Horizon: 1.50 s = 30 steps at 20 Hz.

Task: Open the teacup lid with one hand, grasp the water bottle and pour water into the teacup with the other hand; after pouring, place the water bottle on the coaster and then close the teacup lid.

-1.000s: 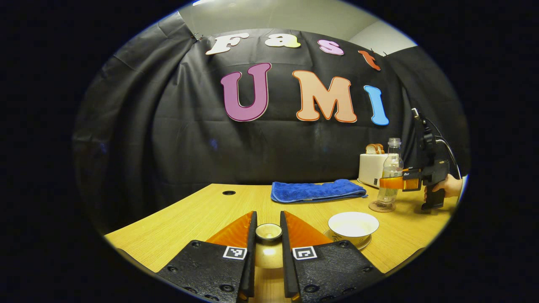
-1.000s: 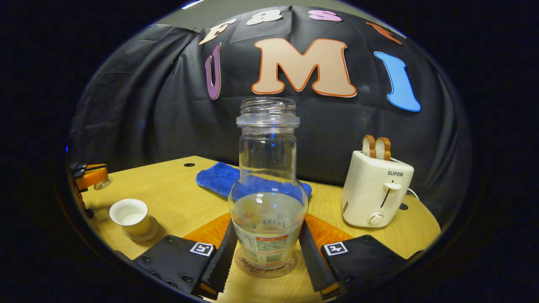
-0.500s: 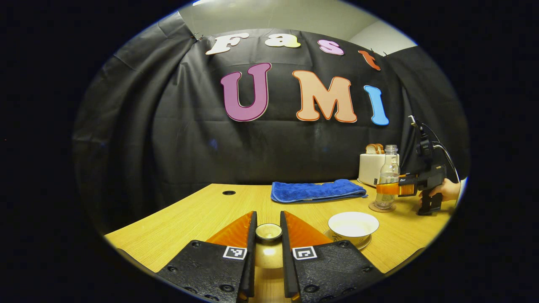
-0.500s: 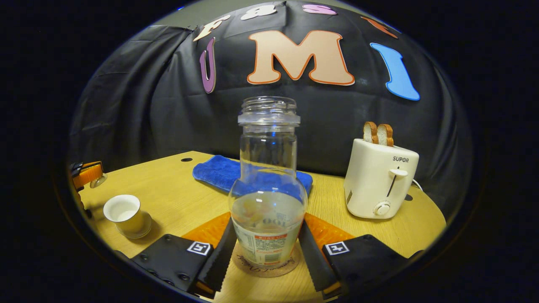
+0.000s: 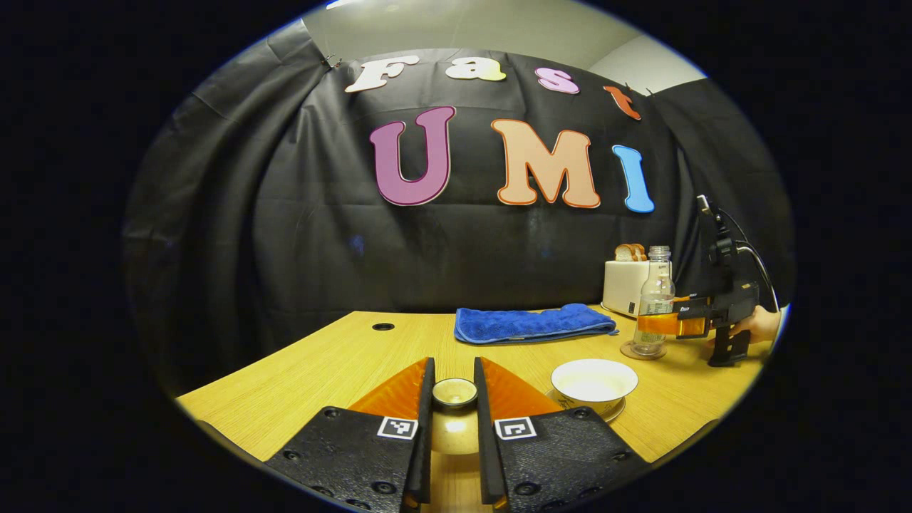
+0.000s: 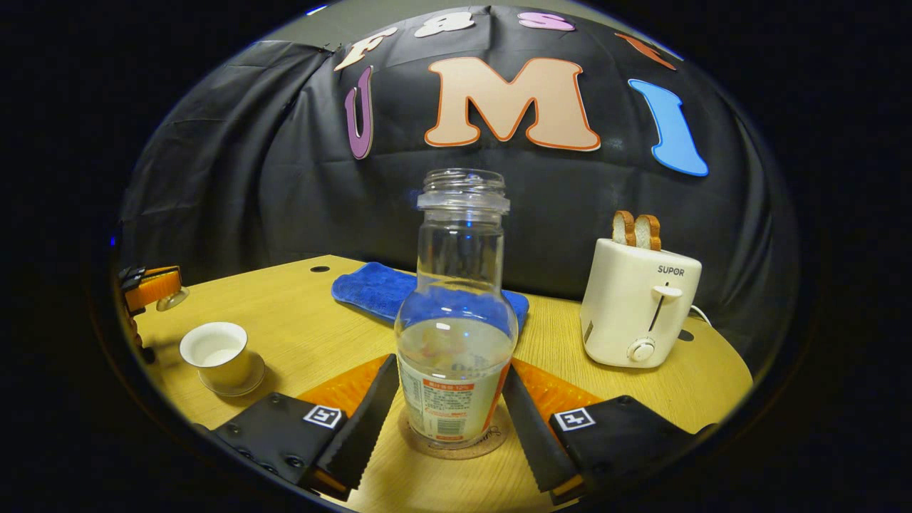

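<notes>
- Pale wood table (image 6: 299,320) runs across the booth, and everything stands on it.
- Far left in the right gripper view, my left gripper (image 5: 453,420) pinches the teacup lid (image 5: 454,392) by its small knob, both fingers pressed against it, lifted off the table.
- Just right of that, the white teacup (image 6: 216,352) sits uncovered on its saucer (image 6: 249,381), with some water visible inside.
- Behind the middle of the table lies a folded blue towel (image 6: 370,288).
- At centre, the clear water bottle (image 6: 456,342) stands upright on the round coaster (image 6: 491,442), capless and part full.
- My right gripper (image 6: 438,410) is spread: its fingers (image 6: 360,420) flank the bottle with a gap showing on the left side, so I judge the bottle released.
- To the right stands a white toaster (image 6: 638,306) with two slices of bread.
- Judged step: pouring is done and the bottle is set down; closing the cup remains.
- Next, my right gripper should back straight away without nudging the bottle, and my left should carry the lid rightward over the cup and lower it level onto the rim.
</notes>
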Available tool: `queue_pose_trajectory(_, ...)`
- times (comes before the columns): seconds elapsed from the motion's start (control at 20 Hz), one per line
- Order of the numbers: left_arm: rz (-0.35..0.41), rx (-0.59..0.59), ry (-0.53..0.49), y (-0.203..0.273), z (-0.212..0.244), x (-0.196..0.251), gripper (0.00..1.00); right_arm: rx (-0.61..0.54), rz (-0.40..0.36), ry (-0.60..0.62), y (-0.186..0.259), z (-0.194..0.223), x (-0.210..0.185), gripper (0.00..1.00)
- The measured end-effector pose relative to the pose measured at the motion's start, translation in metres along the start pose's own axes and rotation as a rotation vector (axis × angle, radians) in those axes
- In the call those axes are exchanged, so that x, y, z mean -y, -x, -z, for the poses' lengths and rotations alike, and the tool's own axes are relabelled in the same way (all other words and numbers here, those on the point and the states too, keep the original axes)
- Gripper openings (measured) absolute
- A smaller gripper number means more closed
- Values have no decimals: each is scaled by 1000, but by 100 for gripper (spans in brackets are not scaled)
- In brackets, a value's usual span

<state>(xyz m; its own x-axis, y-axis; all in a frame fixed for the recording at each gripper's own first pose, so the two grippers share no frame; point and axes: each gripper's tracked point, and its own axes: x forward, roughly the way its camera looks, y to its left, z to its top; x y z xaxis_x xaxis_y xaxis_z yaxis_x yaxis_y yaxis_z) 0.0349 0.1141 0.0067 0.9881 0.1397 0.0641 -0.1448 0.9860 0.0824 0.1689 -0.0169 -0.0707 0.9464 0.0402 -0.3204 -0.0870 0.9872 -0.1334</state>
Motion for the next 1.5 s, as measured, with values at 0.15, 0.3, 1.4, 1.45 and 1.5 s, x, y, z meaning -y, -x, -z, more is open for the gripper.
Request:
queue_pose_trajectory(0.15, -1, 1, 1, 0, 0, 1, 25, 11, 6, -15, 9, -1, 3, 84)
queue_pose_trajectory(0.3, 25, -7, 1, -3, 2, 4, 25, 20, 9, -49, 18, 0, 5, 99)
queue_pose_trajectory(1.4, 508, -23, -5, -43, 1, 139, 25, 226, 86, -91, 117, -14, 15, 91)
queue_pose_trajectory(1.45, 521, -25, -7, -41, 1, 142, 25, 226, 90, -91, 118, -14, 15, 91)
queue_pose_trajectory(1.5, 526, -32, -10, -42, 2, 143, 25, 226, 90, -91, 121, -13, 14, 91)
